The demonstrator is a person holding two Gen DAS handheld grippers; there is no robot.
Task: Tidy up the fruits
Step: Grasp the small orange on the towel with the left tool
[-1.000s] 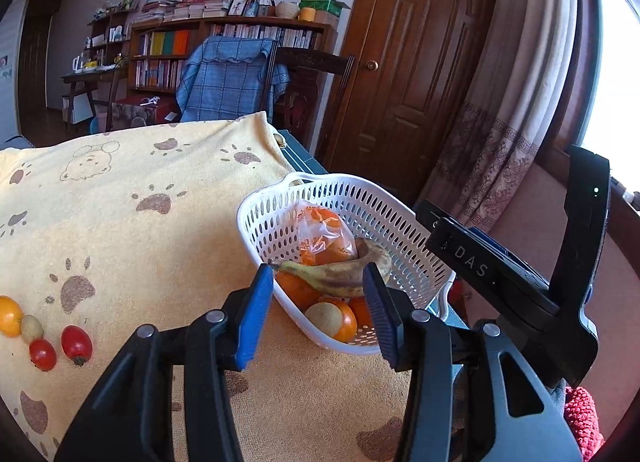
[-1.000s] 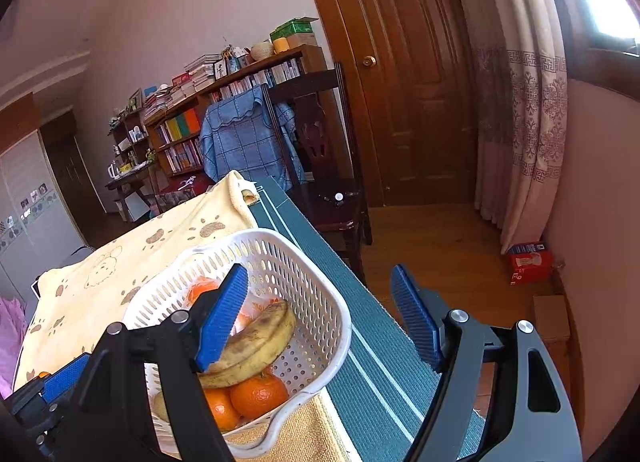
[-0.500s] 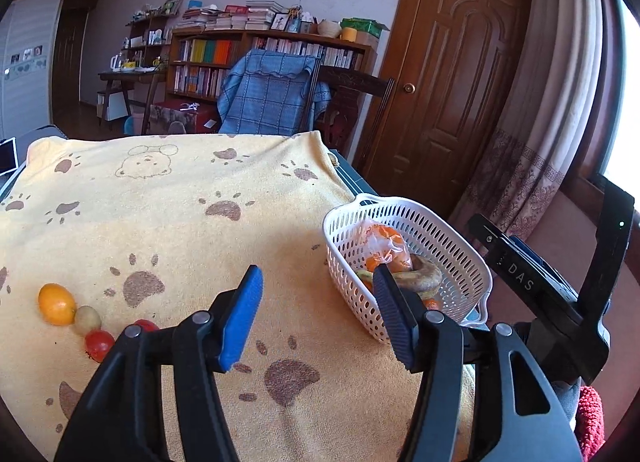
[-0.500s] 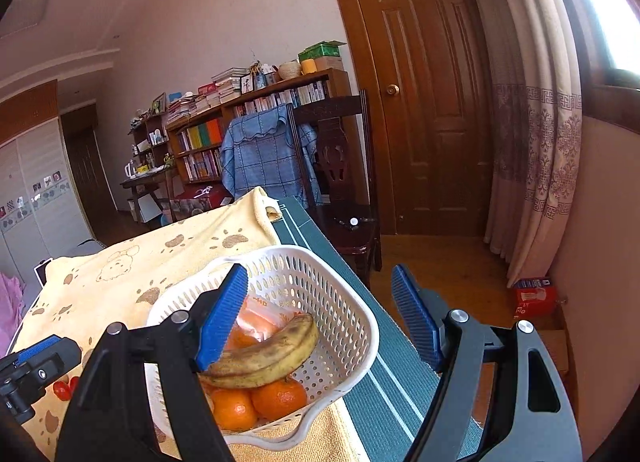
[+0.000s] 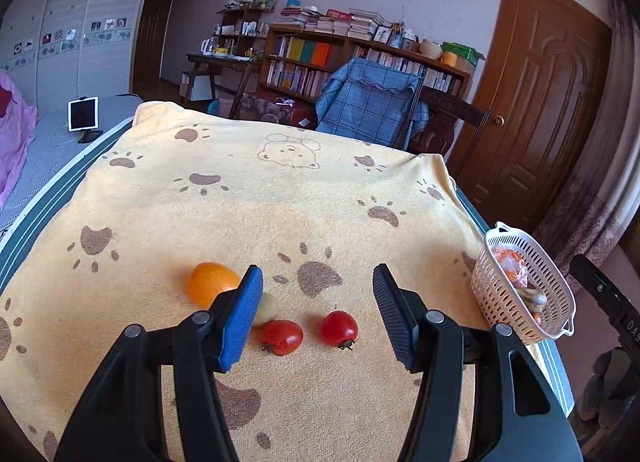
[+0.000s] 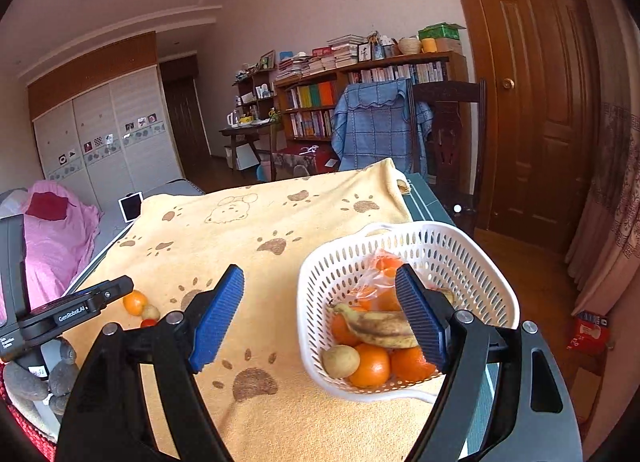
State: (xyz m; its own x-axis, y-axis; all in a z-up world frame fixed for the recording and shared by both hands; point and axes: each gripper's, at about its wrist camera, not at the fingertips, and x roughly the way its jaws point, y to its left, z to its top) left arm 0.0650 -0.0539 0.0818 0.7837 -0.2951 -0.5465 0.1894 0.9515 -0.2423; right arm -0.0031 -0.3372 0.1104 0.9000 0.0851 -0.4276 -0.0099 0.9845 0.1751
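1. Yellow paw-print towel (image 5: 280, 202) covers the desk and is the working surface. It is soft and slightly rumpled, so round fruit can roll on it.

2. Left gripper (image 5: 318, 312): jaws apart and empty, having just been opening. They point down at the loose fruit and touch none of it.

3. Right gripper (image 6: 320, 318): jaws wide and empty, having just been opening. They hang above the towel at the near side of the white basket (image 6: 472, 246), with one finger overlapping its rim in the right wrist view.

4. Task items, placed relative to the white basket:
   - Inside it: a banana (image 6: 380, 326), several oranges (image 6: 372, 366), a bagged fruit and one pale round fruit.
   - Well apart from it, on the towel: two red tomatoes (image 5: 339, 328), a small pale fruit (image 5: 267, 308) and an orange-yellow fruit (image 5: 208, 282), grouped close together.

5. Likely faults from here:
   - The tomatoes are small, smooth and soft. Closing off-centre would squirt one sideways; closing hard would bruise or split it.
   - The loose fruits lie close together. A descending finger may nudge a neighbour and set it rolling.
   - The basket sits at the towel's edge, near the desk's side. A knock from the right gripper could push it off.

6. Room beyond the desk: a chair draped with a blue blanket (image 5: 372, 102), loaded bookshelves, a brown door and white wardrobe doors.
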